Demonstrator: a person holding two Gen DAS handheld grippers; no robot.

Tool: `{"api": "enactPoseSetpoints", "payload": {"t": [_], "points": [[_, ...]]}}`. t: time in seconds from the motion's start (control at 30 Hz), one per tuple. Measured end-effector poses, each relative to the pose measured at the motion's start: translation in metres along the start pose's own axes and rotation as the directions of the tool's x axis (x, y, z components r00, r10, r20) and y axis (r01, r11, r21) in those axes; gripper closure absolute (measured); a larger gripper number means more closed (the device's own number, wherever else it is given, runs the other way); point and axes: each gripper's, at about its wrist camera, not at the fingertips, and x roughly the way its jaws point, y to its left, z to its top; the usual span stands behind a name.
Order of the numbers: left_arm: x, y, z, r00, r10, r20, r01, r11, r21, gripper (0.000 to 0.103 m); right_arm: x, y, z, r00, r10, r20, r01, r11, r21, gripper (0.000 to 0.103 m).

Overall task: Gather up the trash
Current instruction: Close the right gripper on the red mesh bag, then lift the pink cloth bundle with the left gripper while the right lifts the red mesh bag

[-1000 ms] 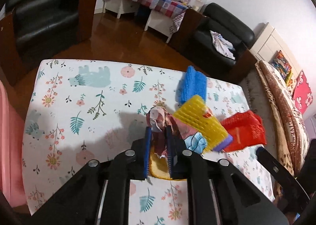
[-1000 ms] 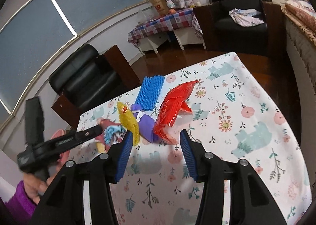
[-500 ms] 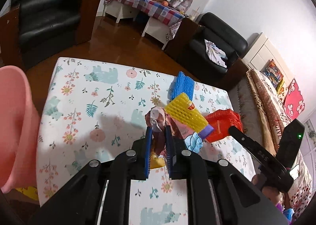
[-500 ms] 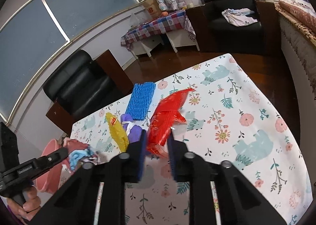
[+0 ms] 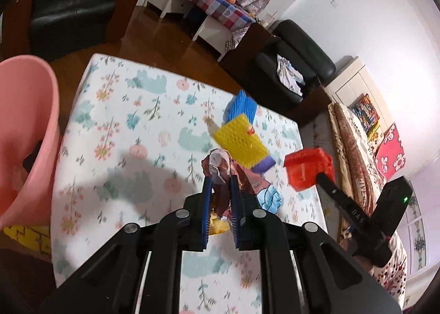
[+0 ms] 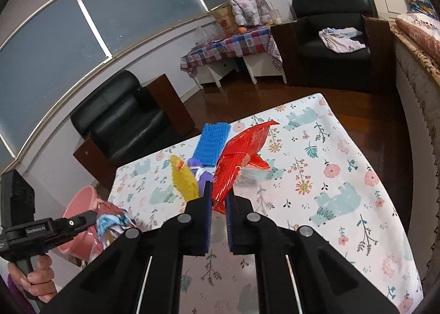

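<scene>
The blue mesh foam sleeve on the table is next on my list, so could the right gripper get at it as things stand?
Probably not yet: the right gripper is shut on the red plastic wrapper, so its jaws are occupied. The blue mesh foam sleeve itself lies uncovered just beyond.

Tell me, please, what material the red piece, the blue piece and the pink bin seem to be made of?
Red piece: probably thin glossy plastic film; it shines, creases sharply and has a serrated edge. Blue piece: looks like soft foam netting, matte, with a ribbed mesh surface. Pink bin: seems to be smooth moulded plastic with a slight sheen and a rounded rim.
</scene>
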Motion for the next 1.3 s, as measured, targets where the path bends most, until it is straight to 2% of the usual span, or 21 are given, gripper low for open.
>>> {"api": "enactPoseSetpoints", "payload": {"t": [0.27,0.37,0.57,0.67,0.8,0.97,1.13,1.3], "points": [[-0.005,0.019,-0.031,0.992,0.106,-0.075,-0.106,0.994,0.006,0.091,-0.022,0.016,-0.008,0.999,0.034,-0.007,-0.034,0.998,-0.046,0.095],[-0.007,0.029,-0.037,0.982,0.177,-0.064,-0.177,0.984,0.014,0.091,-0.026,0.023,-0.011,0.999,0.039,-0.005,-0.039,0.997,-0.069,0.095],[-0.017,0.036,-0.036,0.969,0.247,-0.012,-0.246,0.969,0.014,0.091,-0.027,0.029,-0.015,0.999,0.047,-0.016,-0.048,0.996,-0.081,0.095],[-0.023,0.037,-0.031,0.973,0.231,0.008,-0.231,0.973,0.002,0.091,-0.026,0.030,-0.017,0.999,0.048,-0.025,-0.050,0.995,-0.084,0.095],[-0.030,0.033,-0.024,0.990,0.138,0.022,-0.138,0.990,-0.021,0.091,-0.023,0.031,-0.019,0.998,0.050,-0.034,-0.053,0.995,-0.090,0.095],[-0.039,0.019,-0.011,0.996,0.051,0.073,-0.050,0.999,-0.013,0.091,-0.019,0.034,-0.021,0.997,0.060,-0.055,-0.065,0.993,-0.097,0.095],[-0.038,0.008,-0.001,0.989,0.109,0.101,-0.111,0.994,0.017,0.091,-0.016,0.038,-0.026,0.995,0.069,-0.073,-0.077,0.991,-0.113,0.095],[-0.020,0.019,-0.006,0.993,0.118,-0.007,-0.118,0.993,0.007,0.090,-0.013,0.039,-0.030,0.993,0.072,-0.093,-0.083,0.989,-0.119,0.095]]}}
